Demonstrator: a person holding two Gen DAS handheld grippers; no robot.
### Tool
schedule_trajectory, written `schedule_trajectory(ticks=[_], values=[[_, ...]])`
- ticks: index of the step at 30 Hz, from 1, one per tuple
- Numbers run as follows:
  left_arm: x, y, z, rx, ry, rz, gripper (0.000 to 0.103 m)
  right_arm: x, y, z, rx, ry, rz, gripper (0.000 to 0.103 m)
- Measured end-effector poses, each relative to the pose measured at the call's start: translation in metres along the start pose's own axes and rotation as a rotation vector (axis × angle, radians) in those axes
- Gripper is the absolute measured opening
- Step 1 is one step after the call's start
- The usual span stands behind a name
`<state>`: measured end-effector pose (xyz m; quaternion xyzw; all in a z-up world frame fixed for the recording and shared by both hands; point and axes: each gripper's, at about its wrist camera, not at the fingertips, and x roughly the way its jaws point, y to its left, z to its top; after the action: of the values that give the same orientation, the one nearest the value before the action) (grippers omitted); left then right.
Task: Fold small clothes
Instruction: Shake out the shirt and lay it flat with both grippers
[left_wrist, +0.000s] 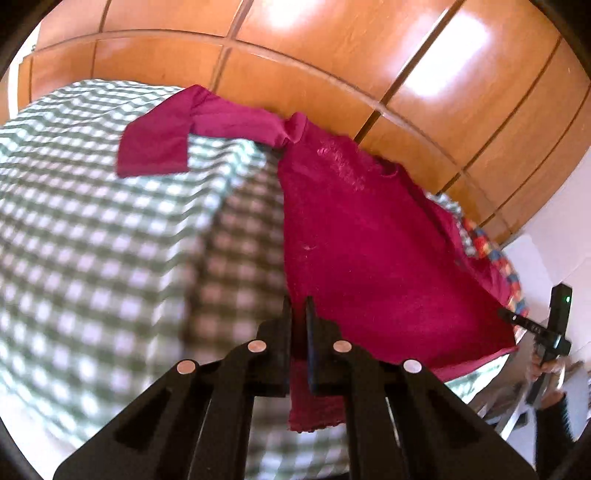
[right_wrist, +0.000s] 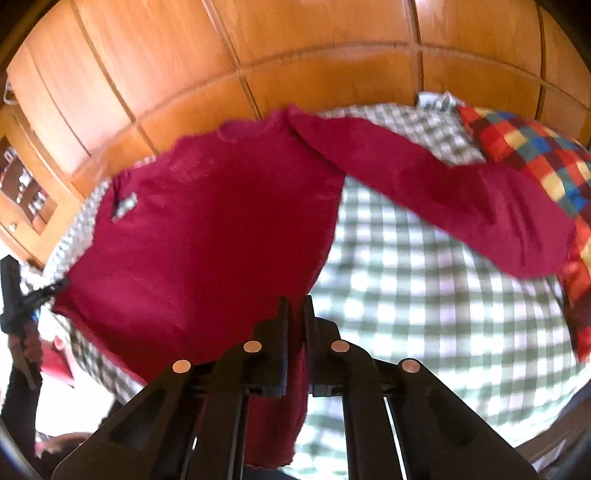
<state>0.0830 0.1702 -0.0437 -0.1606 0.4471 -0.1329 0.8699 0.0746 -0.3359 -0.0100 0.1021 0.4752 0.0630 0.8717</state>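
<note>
A dark red long-sleeved shirt (left_wrist: 369, 240) (right_wrist: 207, 240) lies spread on a green-and-white checked bed cover (left_wrist: 92, 221) (right_wrist: 424, 295), neck toward the far side. My left gripper (left_wrist: 299, 306) is shut on one bottom corner of the hem, cloth hanging between its fingers. My right gripper (right_wrist: 295, 306) is shut on the other hem corner. Each gripper shows small in the other's view: the right gripper (left_wrist: 506, 314) at the far right, the left gripper (right_wrist: 61, 286) at the far left. One sleeve (left_wrist: 166, 136) lies folded on the cover; the other sleeve (right_wrist: 461, 206) stretches out toward a cushion.
A multicoloured patchwork cushion (right_wrist: 535, 158) (left_wrist: 487, 251) lies at one end of the bed. Wooden wardrobe doors (left_wrist: 332, 55) (right_wrist: 258, 55) stand right behind the bed. A person's hand (left_wrist: 546, 369) (right_wrist: 26, 347) holds each gripper. A shelf with small items (right_wrist: 26, 192) is at the left.
</note>
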Motion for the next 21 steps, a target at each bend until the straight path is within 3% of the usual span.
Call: schedule_trajectory(ticks=[6,11,12,15,19,21], values=[[0.010,0.023,-0.056,-0.064,0.116,0.090,0.006,0.028,-0.007,-0.057,0.031,0.146,0.018,0.005],[0.011,0.025,-0.056,-0.111,0.103,0.102,0.016,0.021,-0.024,-0.056,0.108,0.111,0.061,0.006],[0.008,0.024,-0.052,-0.108,0.085,0.117,0.019,0.018,-0.030,-0.053,0.113,0.093,0.048,0.013],[-0.001,0.016,-0.039,-0.083,0.016,0.169,0.026,-0.003,-0.057,-0.038,0.158,-0.024,-0.098,0.068],[-0.005,0.006,-0.021,-0.068,-0.034,0.168,0.032,-0.009,-0.086,-0.016,0.075,-0.111,-0.399,0.069],[0.003,-0.004,-0.016,-0.053,-0.029,0.163,0.035,0.002,-0.093,-0.005,0.008,-0.115,-0.476,0.069]])
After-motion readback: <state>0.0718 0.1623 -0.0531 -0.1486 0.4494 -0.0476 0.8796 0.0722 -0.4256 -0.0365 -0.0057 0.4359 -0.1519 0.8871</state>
